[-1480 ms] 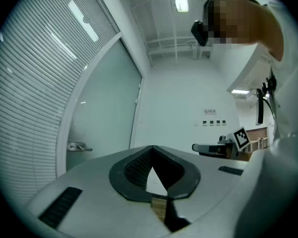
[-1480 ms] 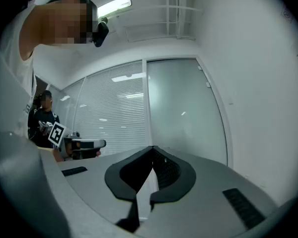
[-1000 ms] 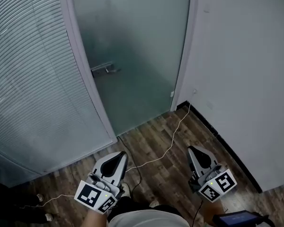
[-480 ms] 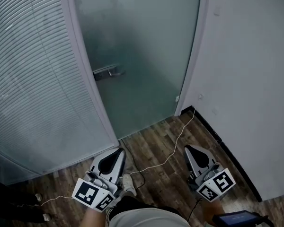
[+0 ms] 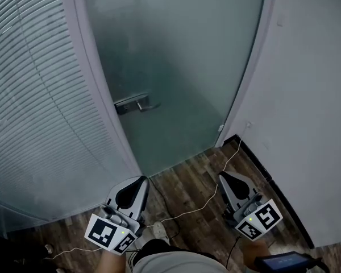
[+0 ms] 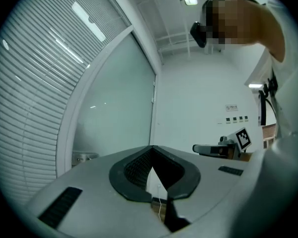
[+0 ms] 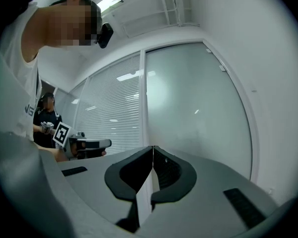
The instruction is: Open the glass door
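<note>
A frosted glass door stands closed in its pale frame, straight ahead in the head view. Its metal lever handle sits at the door's left edge, beside the frame. My left gripper is low at the left, its jaws shut and empty, well short of the door. My right gripper is low at the right, also shut with nothing in it. The door shows ahead in the left gripper view, the handle just over the gripper's body. In the right gripper view the door fills the middle.
A glass wall with closed blinds runs left of the door. A plain white wall stands at the right with a dark skirting. A thin white cable trails over the wood floor. My shoe shows between the grippers.
Both grippers and I have come closer to the door; the door and its handle look larger and lower in the head view. Both pairs of jaws stay shut.
</note>
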The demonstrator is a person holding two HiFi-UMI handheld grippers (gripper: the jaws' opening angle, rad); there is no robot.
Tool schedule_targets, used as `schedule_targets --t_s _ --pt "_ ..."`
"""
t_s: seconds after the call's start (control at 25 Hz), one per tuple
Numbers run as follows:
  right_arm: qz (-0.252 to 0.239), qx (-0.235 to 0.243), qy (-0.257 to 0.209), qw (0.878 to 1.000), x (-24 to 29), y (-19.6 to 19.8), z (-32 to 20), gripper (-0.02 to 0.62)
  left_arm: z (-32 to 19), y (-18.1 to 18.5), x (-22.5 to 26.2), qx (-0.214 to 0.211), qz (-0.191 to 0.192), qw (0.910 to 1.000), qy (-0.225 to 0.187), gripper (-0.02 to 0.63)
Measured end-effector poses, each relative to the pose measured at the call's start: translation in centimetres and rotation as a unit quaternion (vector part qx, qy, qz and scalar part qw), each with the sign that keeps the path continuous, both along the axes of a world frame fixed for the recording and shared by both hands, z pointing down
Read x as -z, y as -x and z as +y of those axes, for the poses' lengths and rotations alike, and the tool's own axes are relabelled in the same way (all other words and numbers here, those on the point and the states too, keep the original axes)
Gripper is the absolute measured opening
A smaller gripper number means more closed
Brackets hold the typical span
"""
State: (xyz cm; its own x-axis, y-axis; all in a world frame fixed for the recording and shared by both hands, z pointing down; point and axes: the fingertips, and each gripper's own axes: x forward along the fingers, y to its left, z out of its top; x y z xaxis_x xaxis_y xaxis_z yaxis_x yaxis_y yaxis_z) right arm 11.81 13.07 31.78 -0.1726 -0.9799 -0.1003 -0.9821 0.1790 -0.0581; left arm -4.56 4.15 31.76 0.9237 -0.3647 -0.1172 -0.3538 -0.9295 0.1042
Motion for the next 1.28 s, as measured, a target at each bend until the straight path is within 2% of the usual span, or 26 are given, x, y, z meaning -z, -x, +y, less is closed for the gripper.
schedule_targets --t_s 0.32,0.6,0.8,1.0,1.16,1.28 --pt "-0.007 0.007 0.001 1.000 0.5 0.6 -11.2 0.002 -10.6 0.6 0.0 0.001 -0.007 1.0000 -0.002 0.000" --pt "0.000 0.038 0.012 0.999 0.5 0.4 -17.1 0.002 -15.1 0.2 -0.7 0.019 -0.007 0.9998 0.007 0.000" --pt "0.006 0.080 0.017 0.997 0.1 -0.8 -21.4 0.002 -17.7 -0.6 -0.9 0.055 -0.007 0.9984 0.012 0.000" --pt "0.016 0.132 0.020 0.991 -0.7 -3.7 -25.8 0.002 -20.4 -3.7 -1.0 0.102 -0.008 0.9946 0.012 0.000" --pt "0.033 0.209 0.032 0.977 -1.3 -5.5 -29.4 0.003 -21.9 -6.3 -0.7 0.158 -0.009 0.9872 0.016 0.000" --pt "0.048 0.252 0.043 0.966 -2.0 -6.6 -31.7 0.045 -22.6 -7.9 -0.6 0.188 -0.007 0.9819 0.026 0.000"
